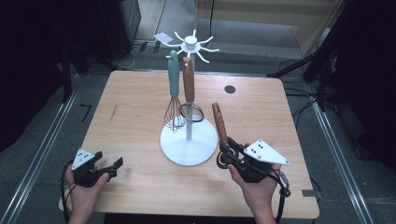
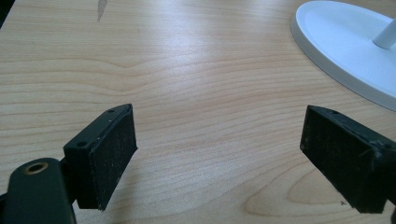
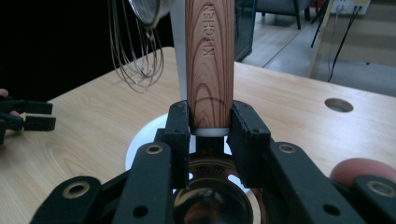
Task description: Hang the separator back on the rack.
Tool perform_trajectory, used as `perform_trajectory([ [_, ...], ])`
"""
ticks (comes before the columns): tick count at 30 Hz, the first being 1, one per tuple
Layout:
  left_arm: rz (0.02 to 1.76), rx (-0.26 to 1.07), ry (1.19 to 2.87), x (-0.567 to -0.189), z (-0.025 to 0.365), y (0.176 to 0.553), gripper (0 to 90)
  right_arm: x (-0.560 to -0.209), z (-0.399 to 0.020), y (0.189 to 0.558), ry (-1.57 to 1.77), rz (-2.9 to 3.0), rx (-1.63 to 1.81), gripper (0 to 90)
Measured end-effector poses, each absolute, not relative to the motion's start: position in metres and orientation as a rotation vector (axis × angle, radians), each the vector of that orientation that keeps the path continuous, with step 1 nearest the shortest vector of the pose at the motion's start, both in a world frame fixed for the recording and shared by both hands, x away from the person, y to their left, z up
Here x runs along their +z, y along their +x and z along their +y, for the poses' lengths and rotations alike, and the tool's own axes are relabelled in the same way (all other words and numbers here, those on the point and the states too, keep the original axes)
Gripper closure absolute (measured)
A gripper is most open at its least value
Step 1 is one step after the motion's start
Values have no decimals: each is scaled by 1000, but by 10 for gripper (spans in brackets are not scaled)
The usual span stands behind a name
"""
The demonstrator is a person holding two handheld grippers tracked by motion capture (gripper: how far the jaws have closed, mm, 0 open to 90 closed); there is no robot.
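Gripping a wood-handled utensil (image 3: 210, 60) at the base of its handle, the right gripper (image 1: 229, 156) is holding it upright at the near right, just beside the white stand (image 1: 188, 144); "KITCHEN" is showing on the grain. Sitting at the near left, the left gripper (image 2: 219, 154) is keeping its jaws wide apart over bare table (image 2: 187, 70), holding nothing.

Wood-handled utensil (image 1: 220, 122) clamped near metal head in right gripper (image 1: 227, 156), handle tilted up beside white stand (image 1: 188, 141).
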State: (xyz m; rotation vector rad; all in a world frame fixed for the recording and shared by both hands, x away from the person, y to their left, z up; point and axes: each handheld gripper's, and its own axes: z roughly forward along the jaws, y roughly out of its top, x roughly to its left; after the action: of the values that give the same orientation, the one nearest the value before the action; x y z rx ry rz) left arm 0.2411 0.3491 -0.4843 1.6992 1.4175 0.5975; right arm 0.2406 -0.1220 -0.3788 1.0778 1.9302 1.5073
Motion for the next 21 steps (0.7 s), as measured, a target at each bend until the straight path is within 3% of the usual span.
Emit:
perform_trajectory([
  [21,1418,577,1686,-484,351,241,34,-348,-107,243,968,1848,1639,720],
])
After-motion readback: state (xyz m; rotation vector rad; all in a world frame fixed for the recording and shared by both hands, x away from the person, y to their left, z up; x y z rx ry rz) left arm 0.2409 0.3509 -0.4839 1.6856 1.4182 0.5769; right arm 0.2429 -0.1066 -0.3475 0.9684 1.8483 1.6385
